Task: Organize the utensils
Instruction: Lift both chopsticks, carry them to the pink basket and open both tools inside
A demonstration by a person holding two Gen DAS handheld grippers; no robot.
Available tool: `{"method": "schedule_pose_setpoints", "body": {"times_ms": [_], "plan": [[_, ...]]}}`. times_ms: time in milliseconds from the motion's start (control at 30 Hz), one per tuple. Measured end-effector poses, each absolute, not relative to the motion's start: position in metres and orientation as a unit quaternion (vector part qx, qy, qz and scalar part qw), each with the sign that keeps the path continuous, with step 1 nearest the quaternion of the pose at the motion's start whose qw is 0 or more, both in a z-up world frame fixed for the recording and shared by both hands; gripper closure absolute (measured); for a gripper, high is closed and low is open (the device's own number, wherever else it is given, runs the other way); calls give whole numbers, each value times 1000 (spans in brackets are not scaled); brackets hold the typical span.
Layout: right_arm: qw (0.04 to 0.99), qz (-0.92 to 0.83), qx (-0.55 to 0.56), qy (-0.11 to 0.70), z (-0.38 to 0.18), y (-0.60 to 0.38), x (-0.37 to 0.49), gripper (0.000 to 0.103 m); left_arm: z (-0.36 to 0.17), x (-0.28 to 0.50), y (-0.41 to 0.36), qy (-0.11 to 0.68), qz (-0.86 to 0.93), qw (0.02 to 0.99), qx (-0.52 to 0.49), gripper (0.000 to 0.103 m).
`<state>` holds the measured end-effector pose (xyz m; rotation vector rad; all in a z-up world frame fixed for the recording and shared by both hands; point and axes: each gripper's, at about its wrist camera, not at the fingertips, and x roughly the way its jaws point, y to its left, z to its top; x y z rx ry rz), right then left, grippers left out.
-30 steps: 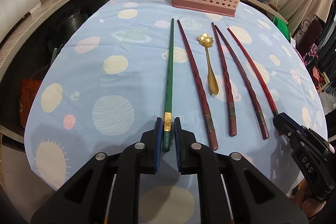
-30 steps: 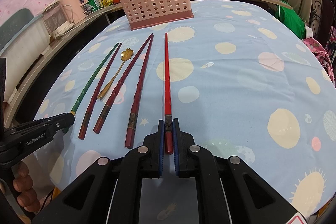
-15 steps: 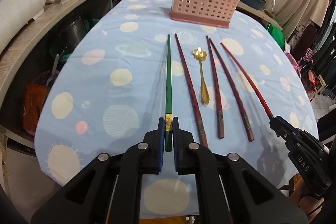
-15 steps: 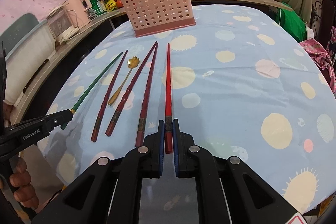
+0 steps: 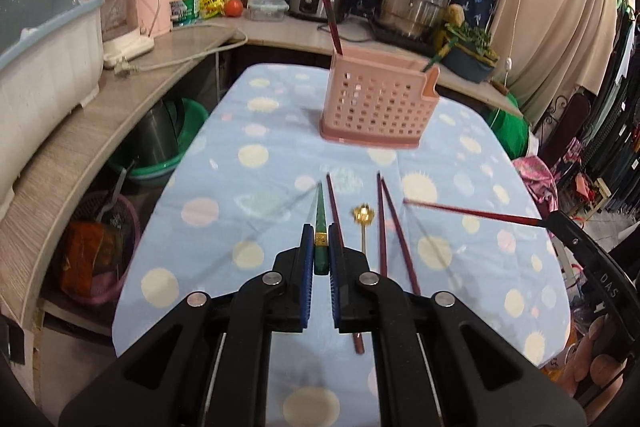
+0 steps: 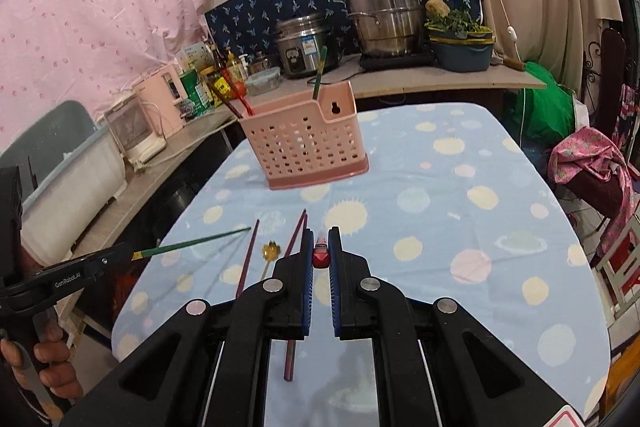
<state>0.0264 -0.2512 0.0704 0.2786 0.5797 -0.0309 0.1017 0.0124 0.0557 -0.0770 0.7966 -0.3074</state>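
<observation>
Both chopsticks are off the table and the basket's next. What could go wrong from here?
1. The left gripper pinches the green chopstick at its very end, and the right gripper does the same with the red chopstick, so either might swing or slip.
2. The long tips may snag the pink utensil basket's rim or the chopsticks standing inside.

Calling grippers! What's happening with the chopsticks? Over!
Left hand-held gripper shut on green chopstick, right on red chopstick. Both lifted. Pink basket ahead, nothing blocking.

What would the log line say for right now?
left gripper: shut on green chopstick | right gripper: shut on red chopstick | both off the table | pink basket: ahead
</observation>
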Motion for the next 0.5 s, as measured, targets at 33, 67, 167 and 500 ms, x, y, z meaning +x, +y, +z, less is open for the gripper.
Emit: {"method": "schedule_pose_setpoints", "body": {"times_ms": [33, 67, 167, 500], "plan": [[950, -14, 140, 279, 76, -254, 31, 96, 61, 105, 13, 381, -148, 912, -40, 96], [951, -12, 142, 274, 82, -257, 34, 96, 66, 108, 14, 377, -148, 913, -42, 96], [956, -9, 142, 258, 98, -262, 46, 96, 86, 121, 14, 360, -151, 920, -47, 96], [958, 17, 182, 223, 135, -287, 85, 96, 145, 165, 3, 314, -174, 931, -61, 96]]}}
